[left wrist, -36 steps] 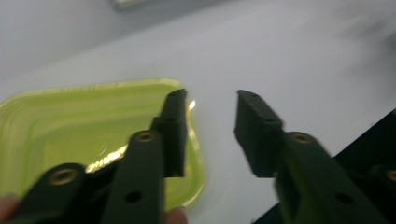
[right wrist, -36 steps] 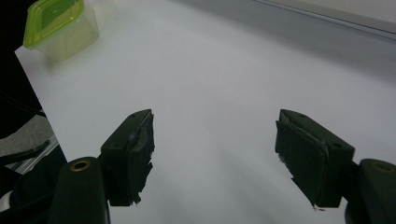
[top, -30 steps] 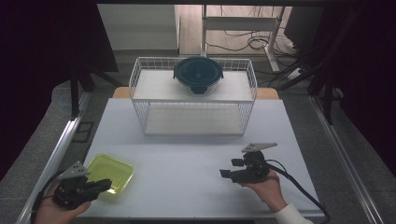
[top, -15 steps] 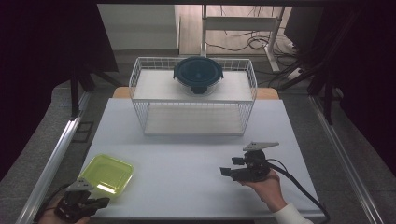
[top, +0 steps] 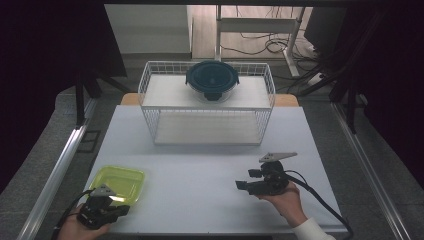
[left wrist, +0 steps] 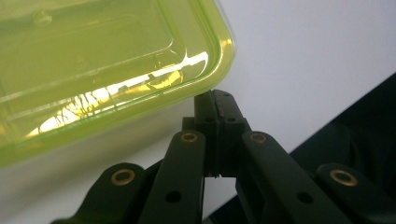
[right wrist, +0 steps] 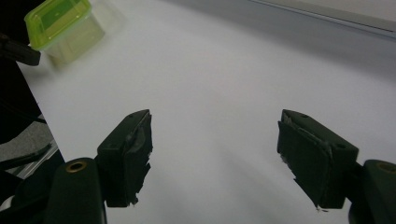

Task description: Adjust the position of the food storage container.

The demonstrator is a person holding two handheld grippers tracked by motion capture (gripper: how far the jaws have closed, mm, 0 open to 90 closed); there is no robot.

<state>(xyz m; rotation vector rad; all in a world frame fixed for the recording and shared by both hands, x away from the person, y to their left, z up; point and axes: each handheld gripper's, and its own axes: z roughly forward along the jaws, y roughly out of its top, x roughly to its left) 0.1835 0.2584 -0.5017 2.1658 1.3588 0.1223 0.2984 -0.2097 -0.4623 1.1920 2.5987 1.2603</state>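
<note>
At the table's near left corner, the left gripper (top: 120, 210), jaws pressed together empty, sits just below the green box (top: 119, 184); right gripper (top: 242, 185) spread, well apart.

The wire basket (top: 207, 107) stands at the far middle of the table (top: 200, 170), with the lidded round container (top: 212, 80) inside it at the back. The rectangular lidded container (top: 119, 184) lies well before the basket to its left, near the table's front corner.
</note>
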